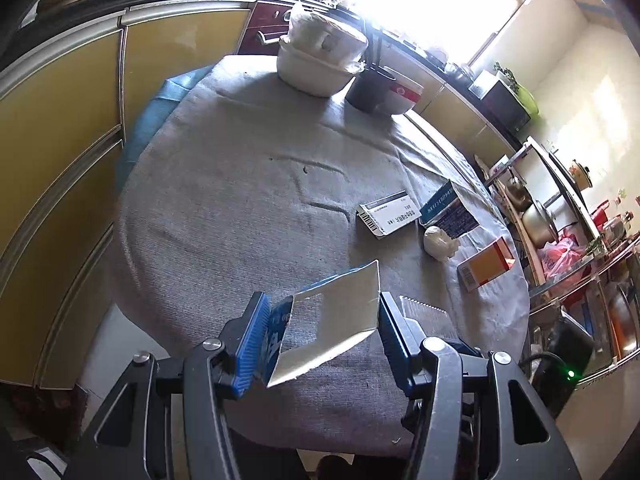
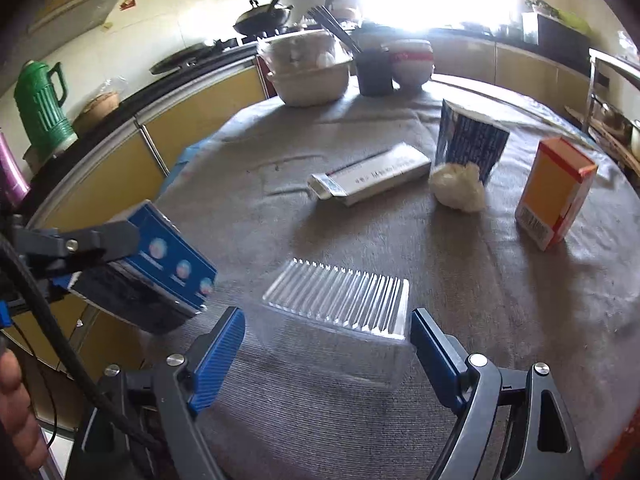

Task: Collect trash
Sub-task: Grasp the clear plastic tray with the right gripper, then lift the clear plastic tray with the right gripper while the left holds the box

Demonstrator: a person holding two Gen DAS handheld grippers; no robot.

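Your left hand-held gripper [image 1: 320,332] is pinching an empty blue carton [image 1: 332,320], its flaps open toward the camera so you look straight through the silvery inside. In the right wrist view the same carton [image 2: 168,260] shows at about 9 o'clock, held up off the cloth with its blue printed face turned your way.

Your right hand-held gripper [image 2: 328,344] stands spread, with its pads on either side of a clear ribbed plastic tray [image 2: 336,312] that lies on the counter [image 2: 360,420]. The pads do not seem to press on the tray; a thin gap shows at each side, though the clear plastic makes its edges hard to trace.

Farther out on the grey cloth, more rubbish waits. In the right wrist view a flat white box [image 2: 372,178] lies at 12 o'clock from the tray. A crumpled white wad [image 2: 458,186] sits at about 1 o'clock, touching or just beside a dark blue box [image 2: 472,144] that stands behind it. An orange box [image 2: 554,192] stands at 2 o'clock, well apart from the tray.

At the far edge of the counter stand a covered white basin [image 2: 308,74], a dark cup [image 2: 374,70] and a white bowl with a red band [image 2: 412,62].
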